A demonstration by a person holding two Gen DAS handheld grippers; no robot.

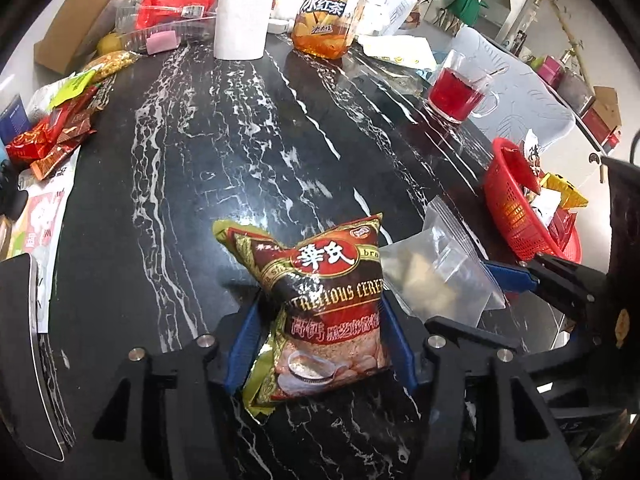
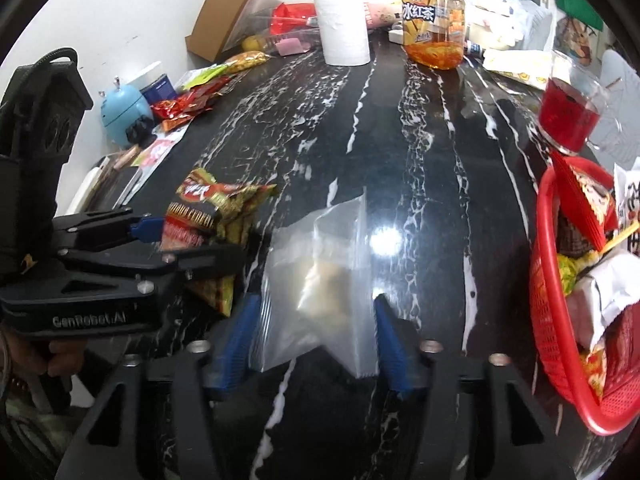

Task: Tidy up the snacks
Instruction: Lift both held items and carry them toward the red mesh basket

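My left gripper point(image 1: 320, 312) is shut on a brown and red cereal packet point(image 1: 320, 300) and holds it just above the black marble table point(image 1: 200, 160). The same packet point(image 2: 212, 216) shows in the right wrist view, pinched in the left gripper point(image 2: 200, 240). My right gripper point(image 2: 316, 312) has its blue pads on both sides of a clear zip bag point(image 2: 320, 276) with pale food inside; the pads touch the bag's edges. That bag point(image 1: 436, 276) lies right of the cereal packet, with the right gripper point(image 1: 516, 280) at it. A red basket point(image 2: 576, 320) with several snacks stands at the right.
A glass mug of red drink point(image 1: 456, 92) stands behind the red basket point(image 1: 516, 208). A paper roll point(image 1: 240, 20), an iced tea bottle point(image 1: 324, 20) and a clear tray point(image 1: 168, 20) stand at the back. Several loose snack packets point(image 1: 56, 136) lie at the left edge.
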